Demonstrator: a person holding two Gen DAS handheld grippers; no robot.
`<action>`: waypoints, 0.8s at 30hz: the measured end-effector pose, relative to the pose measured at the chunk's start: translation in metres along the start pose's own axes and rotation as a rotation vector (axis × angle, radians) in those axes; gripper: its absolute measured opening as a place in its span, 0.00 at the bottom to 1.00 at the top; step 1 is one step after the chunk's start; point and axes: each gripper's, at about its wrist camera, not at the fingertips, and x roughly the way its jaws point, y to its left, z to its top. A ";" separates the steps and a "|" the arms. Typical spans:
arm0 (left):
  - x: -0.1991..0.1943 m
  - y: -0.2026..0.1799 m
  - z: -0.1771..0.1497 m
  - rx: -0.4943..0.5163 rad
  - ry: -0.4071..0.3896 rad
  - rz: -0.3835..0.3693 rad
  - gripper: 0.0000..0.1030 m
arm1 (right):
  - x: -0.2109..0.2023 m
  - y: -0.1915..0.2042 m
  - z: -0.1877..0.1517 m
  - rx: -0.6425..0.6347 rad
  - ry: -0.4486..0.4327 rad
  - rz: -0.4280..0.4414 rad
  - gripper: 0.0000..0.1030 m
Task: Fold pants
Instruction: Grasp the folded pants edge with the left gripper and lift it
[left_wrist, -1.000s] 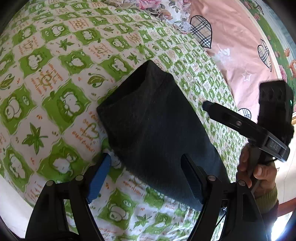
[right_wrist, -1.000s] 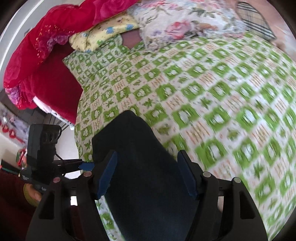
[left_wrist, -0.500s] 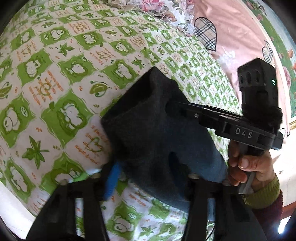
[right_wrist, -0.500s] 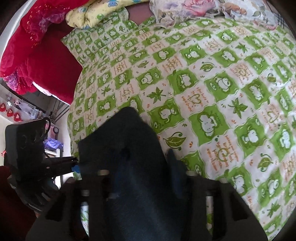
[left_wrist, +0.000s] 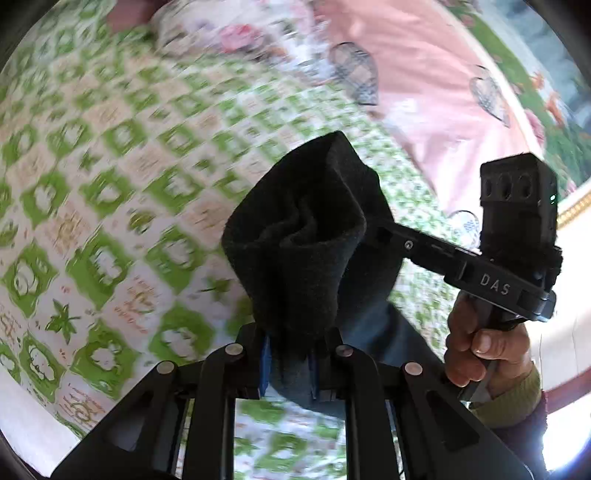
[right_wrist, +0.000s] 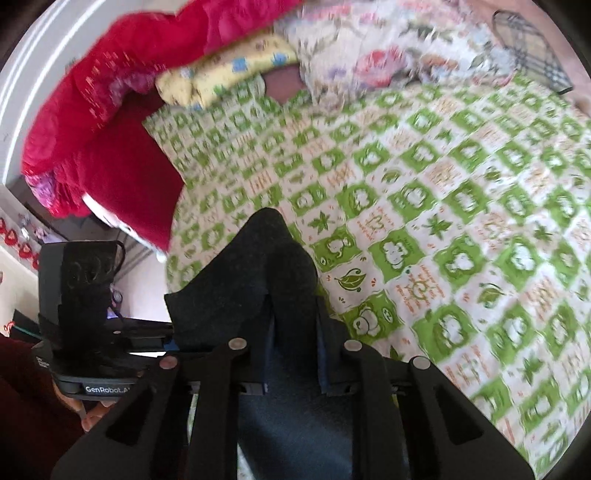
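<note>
Dark, soft cloth fills the middle of both views: these are the pants (left_wrist: 306, 236), folded into a thick bundle and lifted off the green and white bedsheet (left_wrist: 110, 192).

The left gripper (left_wrist: 288, 365) has its two blue-padded fingers squeezed together on the near edge of the pants, and the cloth bunches up in a wrinkled lump just past the fingertips. To the right of the pants, the right gripper (left_wrist: 384, 232) comes in from the side with its tip pushed against the cloth, and a hand (left_wrist: 480, 347) in a mustard-yellow cuff holds its handle.

In the right wrist view, the right gripper (right_wrist: 291, 354) has its fingers pressed on the pants (right_wrist: 266, 280), which poke up in a point between them. To the left of the pants, the left gripper (right_wrist: 173, 332) also bites the cloth edge.

Beyond the pants on the bedsheet (right_wrist: 443, 184) lie a yellow pillow (right_wrist: 229, 74), a flowered pillow (right_wrist: 369, 48) and a red blanket (right_wrist: 103, 110). A pink blanket (left_wrist: 424, 74) with checked hearts lies past the pants in the left wrist view.
</note>
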 end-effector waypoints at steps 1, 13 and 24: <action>-0.003 -0.009 0.000 0.020 -0.006 -0.012 0.13 | -0.007 0.000 -0.002 0.004 -0.017 -0.001 0.19; -0.019 -0.123 -0.017 0.258 -0.001 -0.191 0.14 | -0.123 -0.013 -0.062 0.102 -0.306 -0.002 0.19; 0.015 -0.222 -0.068 0.455 0.088 -0.275 0.16 | -0.201 -0.044 -0.150 0.251 -0.490 -0.030 0.19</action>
